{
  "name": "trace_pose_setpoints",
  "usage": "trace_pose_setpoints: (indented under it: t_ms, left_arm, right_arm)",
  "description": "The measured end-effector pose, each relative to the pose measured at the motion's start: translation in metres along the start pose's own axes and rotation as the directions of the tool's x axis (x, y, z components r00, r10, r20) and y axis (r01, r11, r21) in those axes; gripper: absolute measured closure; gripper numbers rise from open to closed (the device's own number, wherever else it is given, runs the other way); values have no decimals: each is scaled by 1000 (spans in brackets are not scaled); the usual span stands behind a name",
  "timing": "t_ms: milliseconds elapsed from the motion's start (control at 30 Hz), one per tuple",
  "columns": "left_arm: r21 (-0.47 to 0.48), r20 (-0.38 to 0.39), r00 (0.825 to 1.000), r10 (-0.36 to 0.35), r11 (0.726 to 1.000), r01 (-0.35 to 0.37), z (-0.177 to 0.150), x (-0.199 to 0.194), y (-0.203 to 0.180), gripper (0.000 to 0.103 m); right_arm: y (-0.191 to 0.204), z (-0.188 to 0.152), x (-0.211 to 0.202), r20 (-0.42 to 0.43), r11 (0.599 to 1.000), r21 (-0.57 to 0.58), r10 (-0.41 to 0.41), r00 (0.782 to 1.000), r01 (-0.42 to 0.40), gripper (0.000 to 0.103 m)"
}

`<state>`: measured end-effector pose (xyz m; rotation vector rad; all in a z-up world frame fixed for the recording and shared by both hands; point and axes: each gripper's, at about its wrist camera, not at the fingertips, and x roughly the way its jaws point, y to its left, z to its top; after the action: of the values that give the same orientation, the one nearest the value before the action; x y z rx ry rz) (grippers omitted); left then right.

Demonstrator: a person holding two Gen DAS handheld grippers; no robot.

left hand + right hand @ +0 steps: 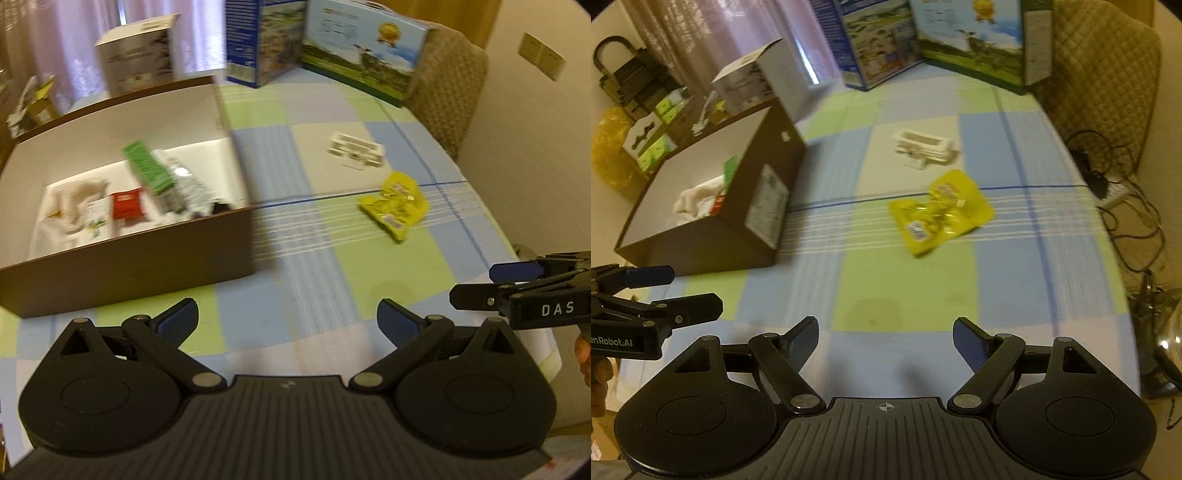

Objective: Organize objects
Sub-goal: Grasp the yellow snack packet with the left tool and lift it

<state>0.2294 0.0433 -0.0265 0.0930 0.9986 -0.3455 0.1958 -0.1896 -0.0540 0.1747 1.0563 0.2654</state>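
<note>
We hold two claws over the checked tablecloth, the left gripper and right gripper both spread wide and empty. Ahead of them lie one yellow packet and one white pack; one brown box sits ahead-left.

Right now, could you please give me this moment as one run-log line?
left gripper: open, empty | right gripper: open, empty | yellow packet: loose on tablecloth | brown box: partly filled
</note>
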Motion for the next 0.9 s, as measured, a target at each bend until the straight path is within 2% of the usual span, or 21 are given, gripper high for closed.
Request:
trace_pose_setpoints:
  t_ms: [267,500,733,900]
  left_arm:
    - [89,-5,999,-54,995,54,15,25,-51,2]
    - [161,-17,995,-100,982,101,32,56,-85,2]
    - [255,-32,986,-166,952,169,55,105,-108,3]
    - [346,-50,979,-197,916,202,78,145,-121,3]
  right_arm:
    - [-52,-5,-11,2,993,90,-70,998,70,26]
    - [-93,-6,-18,-7,980,172,-101,995,100,26]
    - [-119,-4,-15,-28,970,220,-104,994,107,26]
    - [-138,-2,-9,-41,958,258,-119,992,125,26]
